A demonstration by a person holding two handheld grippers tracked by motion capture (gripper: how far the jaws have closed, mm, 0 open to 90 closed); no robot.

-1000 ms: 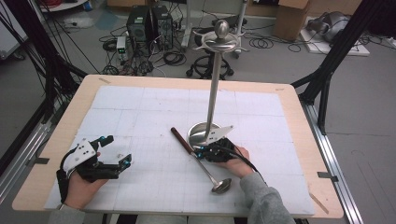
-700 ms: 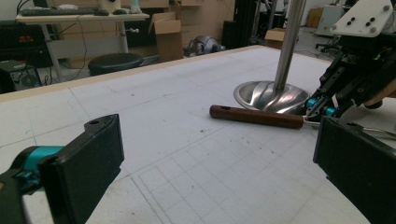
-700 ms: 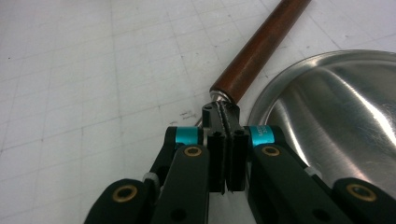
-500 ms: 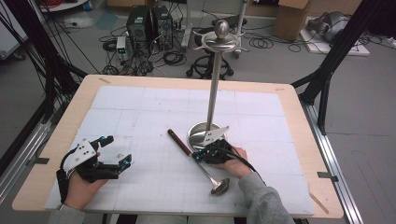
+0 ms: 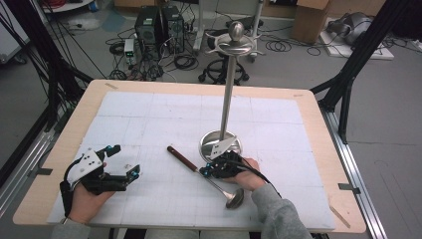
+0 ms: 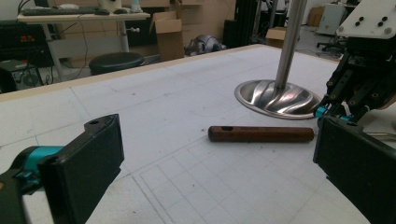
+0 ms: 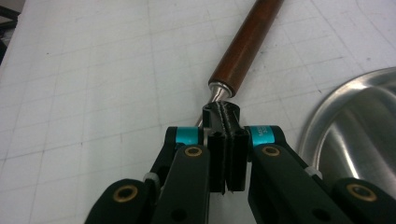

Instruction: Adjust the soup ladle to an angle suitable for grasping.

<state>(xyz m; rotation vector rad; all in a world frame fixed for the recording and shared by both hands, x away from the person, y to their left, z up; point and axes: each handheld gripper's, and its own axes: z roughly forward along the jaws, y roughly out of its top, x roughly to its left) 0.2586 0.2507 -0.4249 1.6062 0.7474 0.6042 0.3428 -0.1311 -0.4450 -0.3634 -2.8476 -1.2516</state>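
A ladle [image 5: 206, 175] with a brown wooden handle lies low and centre on the white gridded tabletop [image 5: 149, 119]. The right hand-held gripper [image 7: 225, 122] is clamped tight on its metal shank, just beside the steel stand [image 5: 226, 99]. At lower left the left hand-held gripper [image 5: 127, 169] gapes wide, holding nothing. Its teal band's lettering is unreadable.

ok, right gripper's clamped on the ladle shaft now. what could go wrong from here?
1. The right gripper pinches the ladle on its thin metal shaft just below the wooden handle, with the bowl far behind the grip. On lifting, the ladle might pivot or slip.
2. The stand's base and pole sit right beside the grip, so a swing could knock them.
3. The left gripper rests open and apart, giving no support.
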